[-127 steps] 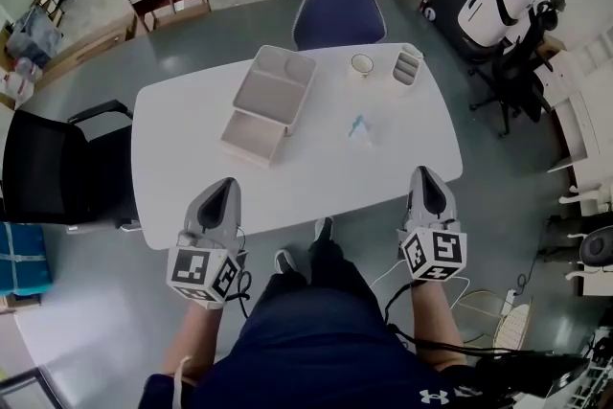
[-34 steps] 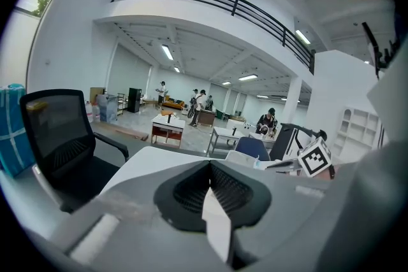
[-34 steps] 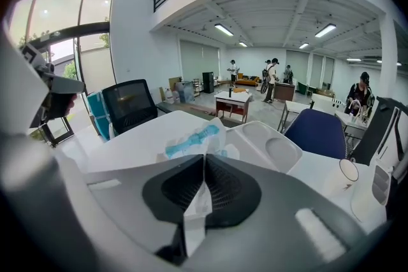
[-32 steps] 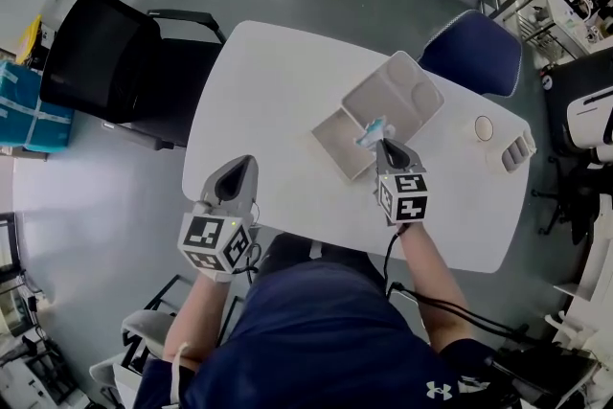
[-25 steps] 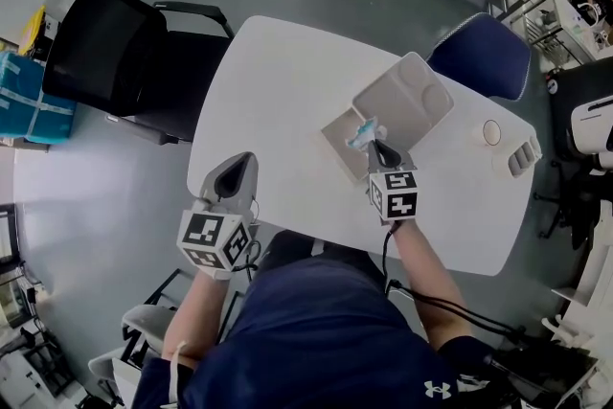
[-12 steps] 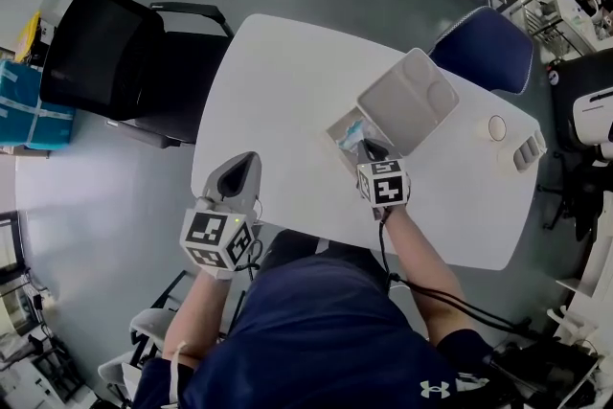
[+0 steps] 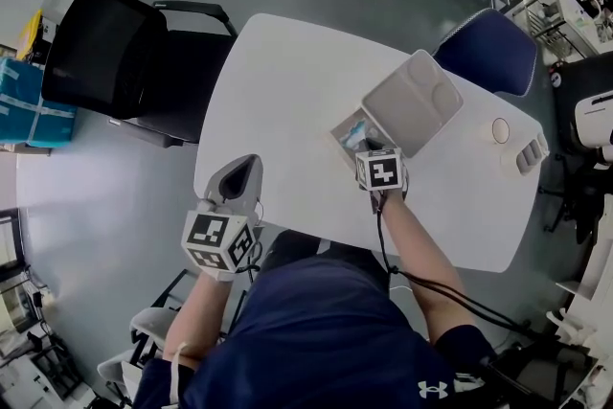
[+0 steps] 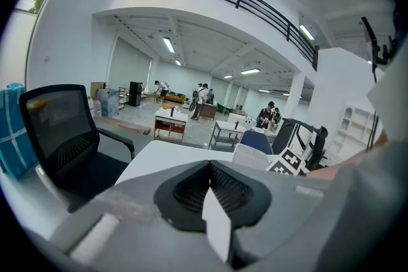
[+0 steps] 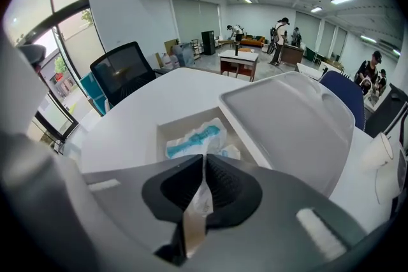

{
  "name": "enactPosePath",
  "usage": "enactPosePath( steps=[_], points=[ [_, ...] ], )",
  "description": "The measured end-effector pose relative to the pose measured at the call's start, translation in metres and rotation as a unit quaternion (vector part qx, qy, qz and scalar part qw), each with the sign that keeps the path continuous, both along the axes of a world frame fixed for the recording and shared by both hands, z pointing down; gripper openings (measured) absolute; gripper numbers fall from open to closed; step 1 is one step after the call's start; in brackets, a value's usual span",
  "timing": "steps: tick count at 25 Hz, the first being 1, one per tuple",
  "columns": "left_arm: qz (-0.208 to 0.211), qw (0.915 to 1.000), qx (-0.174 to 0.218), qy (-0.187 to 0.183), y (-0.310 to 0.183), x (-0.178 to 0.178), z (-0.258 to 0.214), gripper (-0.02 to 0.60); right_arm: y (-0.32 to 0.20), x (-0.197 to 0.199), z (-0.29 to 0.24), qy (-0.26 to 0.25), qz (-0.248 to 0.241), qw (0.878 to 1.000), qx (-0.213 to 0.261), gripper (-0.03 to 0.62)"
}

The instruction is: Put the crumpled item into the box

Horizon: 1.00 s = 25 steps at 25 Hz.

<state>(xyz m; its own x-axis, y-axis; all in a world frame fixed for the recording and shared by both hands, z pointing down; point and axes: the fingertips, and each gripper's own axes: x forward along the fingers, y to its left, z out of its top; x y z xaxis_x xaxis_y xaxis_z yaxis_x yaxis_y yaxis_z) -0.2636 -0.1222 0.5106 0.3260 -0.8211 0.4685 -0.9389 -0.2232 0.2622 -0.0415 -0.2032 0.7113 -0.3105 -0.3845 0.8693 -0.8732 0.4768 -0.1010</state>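
On the white table [image 7: 278,91] stands a shallow pale box [image 7: 337,129] whose lid [image 7: 412,101] leans open behind it. The crumpled item [image 7: 353,130], a white and teal wrapper, lies inside the box [image 9: 163,132]. My right gripper [image 7: 369,147] points steeply down at the box's near edge. In the right gripper view most of the wrapper [image 9: 194,136] rests on the box floor. A thin tail of it still runs between the jaws of the right gripper [image 9: 204,159], which have just been opening a little. My left gripper [image 7: 246,162] hovers shut and empty at the table's near left edge.
A black office chair [image 7: 105,53] stands left of the table and a blue chair [image 7: 488,53] behind it. A small cup [image 7: 500,129] and a slotted holder [image 7: 529,153] sit at the table's far right. The open lid [image 9: 293,118] rises just right of the box.
My right gripper has come down and nearer with the wrapper, from above the box to its near edge; the wrapper now lies in the box. The left gripper has kept still.
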Motion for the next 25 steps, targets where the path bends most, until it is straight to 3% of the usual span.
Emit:
enactPosePath(
  steps=[3,13,19,25],
  points=[
    [0.001,1.0000,0.000,0.002,0.001,0.001,-0.001,0.002,0.001,-0.001,-0.004,-0.012,0.004,1.000,0.001,0.063],
    [0.026,0.9995,0.013,0.008,-0.008,0.032,-0.008,0.002,0.007,0.012,-0.053,-0.083,0.028,0.995,0.054,0.067],
    [0.045,0.9981,0.042,0.007,-0.020,0.056,-0.037,0.002,0.006,0.047,-0.123,-0.128,0.064,0.981,0.134,0.048],
    [0.023,0.9968,0.072,0.025,-0.036,0.054,-0.088,0.002,0.009,0.088,-0.200,-0.166,0.092,0.962,0.198,0.032]
  ],
)
